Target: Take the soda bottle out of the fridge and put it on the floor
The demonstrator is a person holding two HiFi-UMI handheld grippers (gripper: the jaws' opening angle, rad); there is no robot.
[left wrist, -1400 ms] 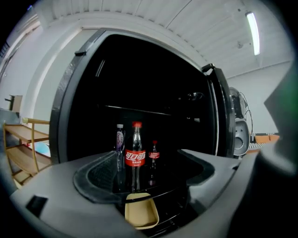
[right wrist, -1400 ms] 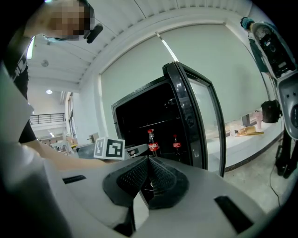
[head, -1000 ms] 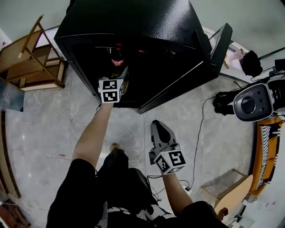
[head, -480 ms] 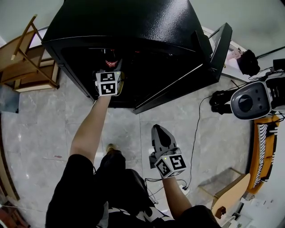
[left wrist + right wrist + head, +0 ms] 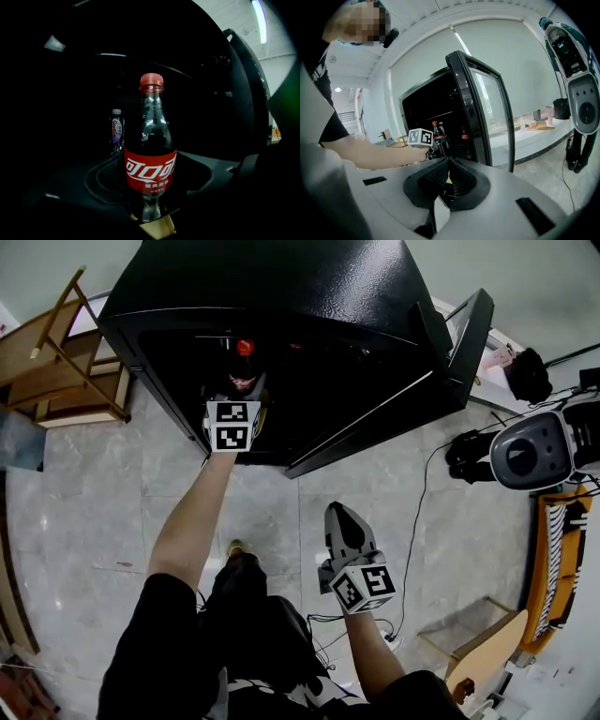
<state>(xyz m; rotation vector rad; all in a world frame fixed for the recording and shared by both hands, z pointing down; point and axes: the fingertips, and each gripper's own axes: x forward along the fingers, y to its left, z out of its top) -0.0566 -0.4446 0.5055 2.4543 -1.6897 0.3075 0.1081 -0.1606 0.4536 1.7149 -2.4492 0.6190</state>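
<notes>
The soda bottle [image 5: 150, 159], with a red cap and red label, stands upright inside the dark fridge [image 5: 281, 287]. It fills the middle of the left gripper view. My left gripper [image 5: 151, 208] reaches into the fridge. Its jaws stand on either side of the bottle's lower half and are closing, and I see no pad pressing on it. In the head view the left gripper [image 5: 244, 395] is at the fridge opening, with the red cap [image 5: 246, 346] just beyond its cube. My right gripper [image 5: 449, 161] is shut and empty, held low over the floor [image 5: 342, 521].
The fridge door [image 5: 455, 338] stands open to the right. A small purple-labelled bottle [image 5: 116, 131] stands behind the soda bottle, and another soda bottle [image 5: 465, 133] stands deeper in. A wooden chair [image 5: 66, 343] is at the left, a white machine [image 5: 527, 457] and cables [image 5: 417, 512] at the right.
The left gripper has stayed at the fridge opening around the bottle, shifting only slightly. The red cap now shows clearly beyond its cube. The right gripper has hardly moved.
</notes>
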